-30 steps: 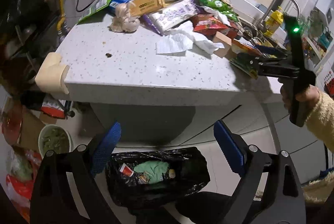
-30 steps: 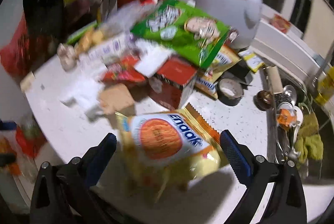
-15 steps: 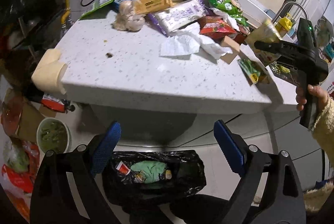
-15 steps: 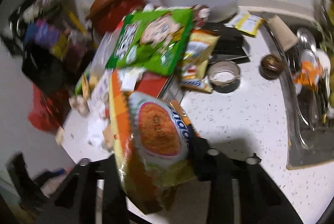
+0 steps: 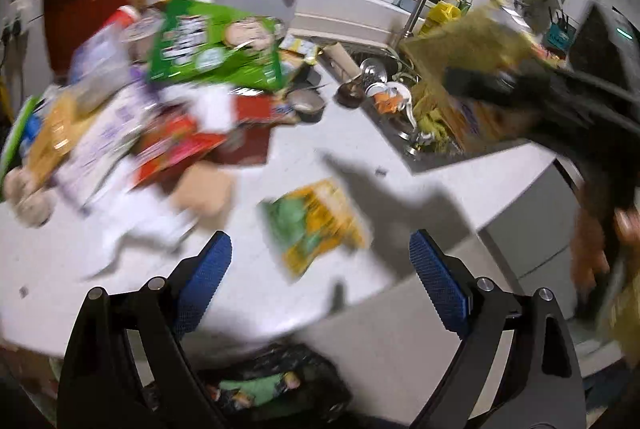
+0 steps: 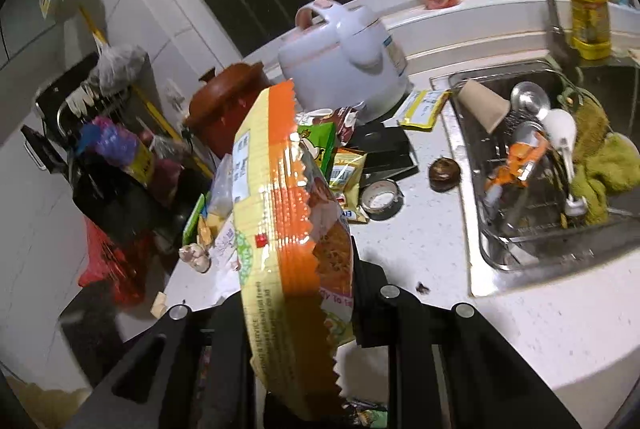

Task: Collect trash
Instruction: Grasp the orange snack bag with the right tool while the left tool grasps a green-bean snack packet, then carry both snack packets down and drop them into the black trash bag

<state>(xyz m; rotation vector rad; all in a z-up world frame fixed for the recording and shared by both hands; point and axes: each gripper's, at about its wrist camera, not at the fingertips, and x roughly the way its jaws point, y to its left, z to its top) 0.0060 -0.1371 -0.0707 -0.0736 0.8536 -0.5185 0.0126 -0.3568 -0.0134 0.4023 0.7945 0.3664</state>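
- Yellow-and-orange snack packet (image 6: 288, 229) now stands on edge between the pads of the right claw (image 6: 296, 309), lifted clear of the tabletop (image 6: 432, 253); a second ago it lay flat between wide-open jaws.
- Right claw: jaws closing on the packet, film creased where they pinch it. Grip looks firm enough to carry.
- Packet also shows in the left wrist view as a yellow blur (image 5: 472, 53) held above the sink (image 6: 520, 237) edge.
- Left claw (image 5: 320, 269): blue pads (image 5: 204, 269) well apart, nothing between them. Its view has swung from the tabletop's front edge to over the top.
- Just beyond the left claw: a small green-and-yellow wrapper (image 5: 316, 225) lying flat, apart from the main heap. Judged the likely next pick.
- Farther out: green snack bag (image 5: 212, 45), red packets, white tissue piled together, not yet collected.
- Below the tabletop edge: black bin bag (image 5: 276, 385) on the floor, some rubbish already inside.
- Meaning: one piece secured and ready to carry to the bag; most of the pile remains.
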